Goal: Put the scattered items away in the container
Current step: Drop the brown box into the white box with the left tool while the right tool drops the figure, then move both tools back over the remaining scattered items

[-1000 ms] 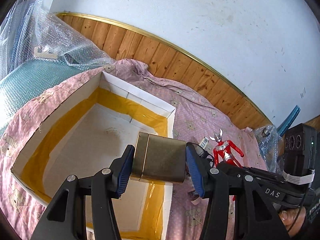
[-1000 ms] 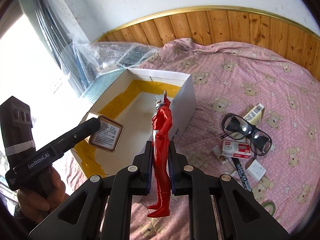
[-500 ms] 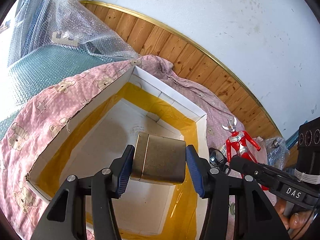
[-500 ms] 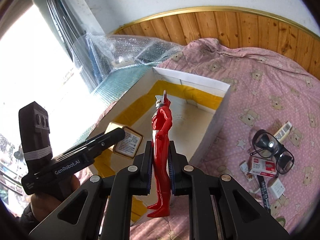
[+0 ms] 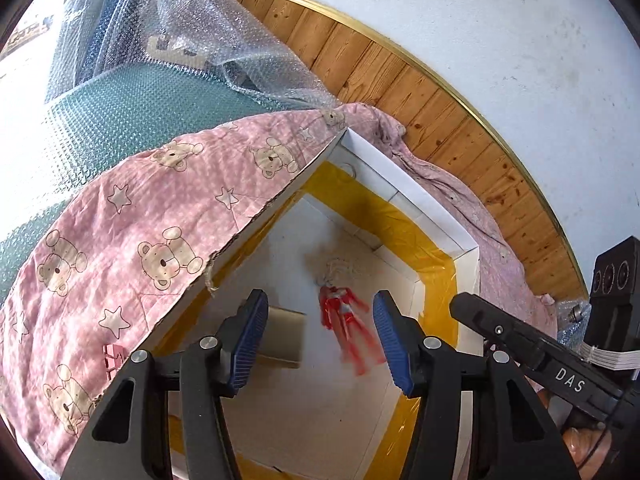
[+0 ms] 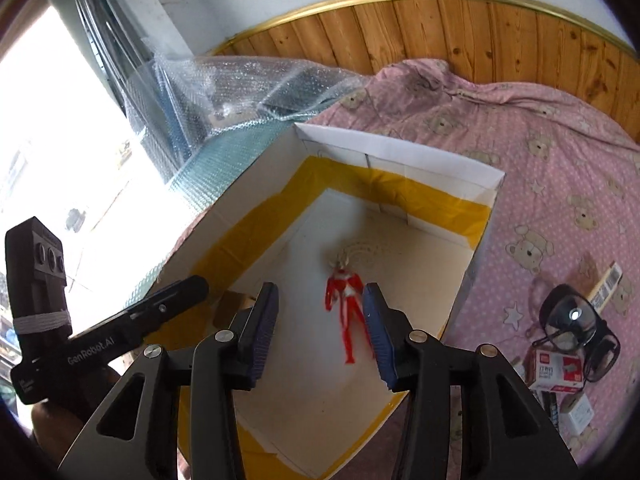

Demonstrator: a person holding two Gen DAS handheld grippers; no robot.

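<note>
red figure [image 6: 346,312] | supine in white box [image 6: 396,160] | tan packet [image 5: 282,336] beside

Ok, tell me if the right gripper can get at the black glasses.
Probably yes: the right gripper is open and empty, and the black glasses lie uncovered atop small boxes on the pink blanket, outside the box wall.

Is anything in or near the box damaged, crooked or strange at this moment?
Yes. The white box has a torn, ragged edge on its wall beside the pink blanket. Inside it, the red toy figure looks blurred in the left wrist view, probably not yet at rest. Glasses and small packets lie scattered on the blanket.
</note>
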